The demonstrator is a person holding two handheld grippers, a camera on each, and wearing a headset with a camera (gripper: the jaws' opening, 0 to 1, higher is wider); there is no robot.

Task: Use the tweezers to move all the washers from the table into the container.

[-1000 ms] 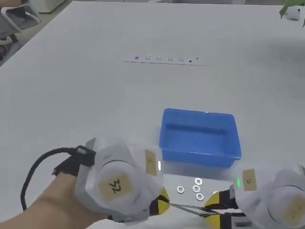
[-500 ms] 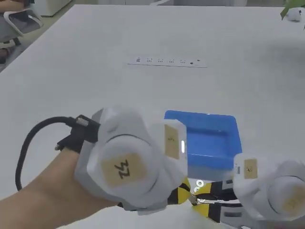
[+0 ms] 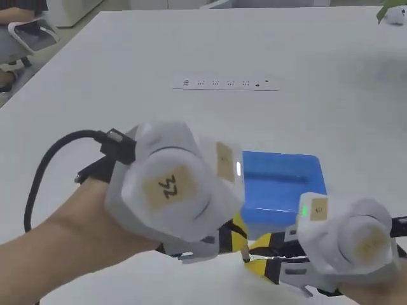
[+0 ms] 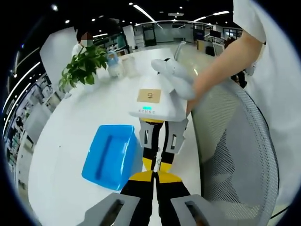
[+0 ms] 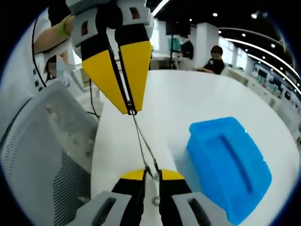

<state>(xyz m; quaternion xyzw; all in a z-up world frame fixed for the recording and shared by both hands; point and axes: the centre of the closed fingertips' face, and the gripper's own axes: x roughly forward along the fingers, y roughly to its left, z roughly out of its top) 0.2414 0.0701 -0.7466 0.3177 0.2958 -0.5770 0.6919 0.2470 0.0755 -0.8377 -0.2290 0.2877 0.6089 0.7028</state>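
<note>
A blue container stands on the white table, with both grippers just in front of it. My left gripper comes in from the left, and its yellow jaws are shut on one end of the thin metal tweezers. My right gripper faces it from the lower right, shut on the other end. In the right gripper view the tweezers run from my own jaws up to the left gripper's yellow fingers, beside the container. The container lies left of the right gripper. The grippers cover the washers' spot.
A white power strip lies farther back on the table. A mesh office chair stands at the table's near edge, also in the right gripper view. A potted plant sits at the far side. People sit in the background.
Both grippers have lifted and drawn closer to the container with the tweezers between them. The washers seen a second ago are now covered by the grippers.
</note>
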